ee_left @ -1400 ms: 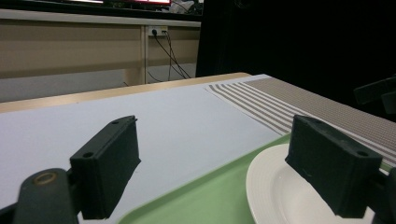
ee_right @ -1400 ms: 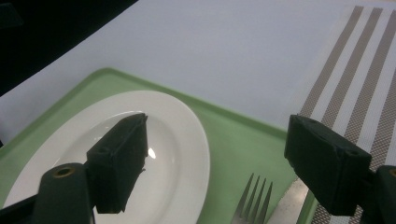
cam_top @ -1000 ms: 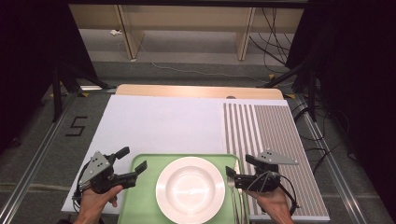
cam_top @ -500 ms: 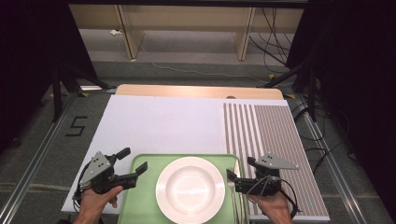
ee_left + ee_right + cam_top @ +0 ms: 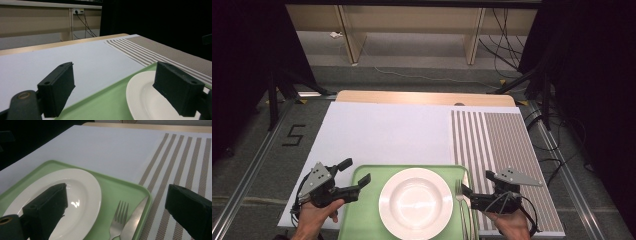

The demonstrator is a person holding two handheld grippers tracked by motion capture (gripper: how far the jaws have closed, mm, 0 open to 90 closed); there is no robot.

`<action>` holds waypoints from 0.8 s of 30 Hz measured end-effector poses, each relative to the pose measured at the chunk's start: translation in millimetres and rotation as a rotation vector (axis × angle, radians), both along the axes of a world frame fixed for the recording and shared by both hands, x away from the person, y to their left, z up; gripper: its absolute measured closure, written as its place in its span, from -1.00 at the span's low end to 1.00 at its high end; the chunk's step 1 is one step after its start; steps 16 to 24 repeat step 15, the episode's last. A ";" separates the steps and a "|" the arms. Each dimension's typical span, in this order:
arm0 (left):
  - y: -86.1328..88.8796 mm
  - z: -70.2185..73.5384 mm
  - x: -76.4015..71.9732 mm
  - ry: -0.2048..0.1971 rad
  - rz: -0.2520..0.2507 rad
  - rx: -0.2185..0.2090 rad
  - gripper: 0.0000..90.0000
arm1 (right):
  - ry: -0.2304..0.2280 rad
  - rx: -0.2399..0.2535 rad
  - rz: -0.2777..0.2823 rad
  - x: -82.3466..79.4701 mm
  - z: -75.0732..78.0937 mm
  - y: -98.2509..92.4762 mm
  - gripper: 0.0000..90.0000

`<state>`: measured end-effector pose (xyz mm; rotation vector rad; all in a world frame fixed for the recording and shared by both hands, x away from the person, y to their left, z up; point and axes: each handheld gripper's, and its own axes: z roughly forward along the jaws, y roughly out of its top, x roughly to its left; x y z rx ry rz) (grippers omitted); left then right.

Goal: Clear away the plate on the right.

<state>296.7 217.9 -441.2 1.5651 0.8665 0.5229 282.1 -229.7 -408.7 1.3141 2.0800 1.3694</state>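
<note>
High view: the left claw stands wide with nothing between its jaws, one jaw over the tray's rim at about 9 o'clock from the plate. The right claw is at 3 o'clock from the plate; its jaws have just been opening and hold nothing. Its tip is just beside the fork on the tray's right side. The tray sits at the counter's near edge, partly beside the striped mat.

Left claw view: the jaws stand well apart and bare, the plate at 4 o'clock, resting on the tray.

Right claw view: the jaws gape wide. Between them, lower down, the fork and knife lie side by side along the tray's right rim, touching or nearly so, the plate at 9 o'clock.

My judgement: nothing has left the tray yet. The work looks at its start, with the cutlery likely first and the plate to follow onto the mat.
</note>
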 end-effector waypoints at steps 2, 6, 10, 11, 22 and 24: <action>-0.1 -0.1 0.1 0.000 -0.001 -0.001 -0.65 | -0.002 0.000 0.001 -0.2 0.3 0.4 -0.88; 0.1 -0.1 0.1 0.000 0.000 -0.001 -0.65 | -0.016 0.003 -0.003 -0.6 1.2 0.4 -0.88; -0.4 0.0 0.1 -0.002 -0.001 0.001 -0.65 | -0.022 0.010 -0.008 -0.8 1.5 -0.1 -0.88; -0.3 -0.1 0.1 -0.001 -0.002 0.000 -0.65 | -0.022 -0.008 -0.015 -1.2 2.2 -0.8 -0.88; 0.0 0.0 0.1 0.000 0.000 0.000 -0.65 | -0.014 -0.003 -0.017 -1.5 2.6 -0.8 -0.88; 0.0 0.0 0.1 0.000 0.000 0.000 -0.65 | -0.014 -0.003 -0.017 -1.5 2.6 -0.8 -0.88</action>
